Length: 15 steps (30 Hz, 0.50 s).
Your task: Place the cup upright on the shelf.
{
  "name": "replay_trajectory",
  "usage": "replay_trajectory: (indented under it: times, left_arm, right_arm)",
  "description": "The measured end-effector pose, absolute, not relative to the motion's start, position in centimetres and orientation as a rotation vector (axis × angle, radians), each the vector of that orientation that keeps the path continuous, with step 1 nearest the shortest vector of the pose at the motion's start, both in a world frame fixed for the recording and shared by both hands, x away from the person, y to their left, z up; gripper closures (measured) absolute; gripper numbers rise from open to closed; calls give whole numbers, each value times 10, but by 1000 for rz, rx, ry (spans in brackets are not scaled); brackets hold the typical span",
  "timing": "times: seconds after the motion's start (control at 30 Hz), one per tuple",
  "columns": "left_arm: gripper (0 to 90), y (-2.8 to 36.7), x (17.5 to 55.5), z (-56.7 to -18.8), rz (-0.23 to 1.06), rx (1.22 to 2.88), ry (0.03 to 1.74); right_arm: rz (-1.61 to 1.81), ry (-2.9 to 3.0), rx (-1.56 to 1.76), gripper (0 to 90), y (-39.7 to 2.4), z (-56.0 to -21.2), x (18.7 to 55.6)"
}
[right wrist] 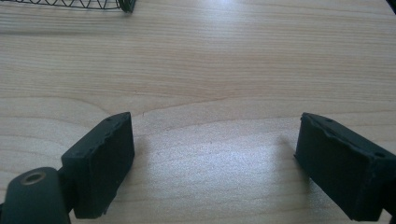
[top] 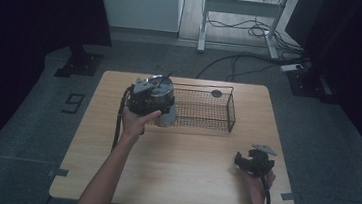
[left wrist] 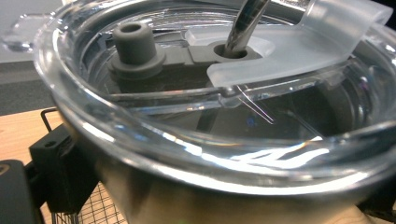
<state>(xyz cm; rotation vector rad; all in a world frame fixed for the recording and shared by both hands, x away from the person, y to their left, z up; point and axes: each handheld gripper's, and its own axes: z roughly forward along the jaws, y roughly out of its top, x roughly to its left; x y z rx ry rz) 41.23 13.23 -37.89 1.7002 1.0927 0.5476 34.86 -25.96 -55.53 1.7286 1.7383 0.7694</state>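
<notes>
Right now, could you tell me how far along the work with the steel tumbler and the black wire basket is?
Done: the left gripper is shut on the steel tumbler with a clear lid and metal straw and holds it at the left end of the black wire basket. In hand: bringing it to the basket; whether it already rests inside is unclear. Left: letting go. The right gripper is open over the wooden table.

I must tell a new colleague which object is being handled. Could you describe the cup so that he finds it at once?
Start at the wooden table and find the black wire basket at its far side. At the basket's left end, the left claw holds a steel tumbler. Its clear plastic lid with a straw through it sets it apart.
</notes>
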Motion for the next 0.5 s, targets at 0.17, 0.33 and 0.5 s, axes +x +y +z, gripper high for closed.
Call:
replay_trajectory:
  times: [0.17, 0.33, 0.5]
  left_arm:
    - [40, 132, 418, -377, 556, 1703, 1098]
    - [40, 129, 422, -374, 564, 1710, 1094]
    - [40, 125, 427, -371, 585, 1716, 1084]
  right_arm:
    - [768, 1738, 1726, 116, -260, -555, 349]
    - [770, 1736, 1726, 117, -260, -555, 349]
    - [770, 1736, 1726, 117, -260, -555, 349]
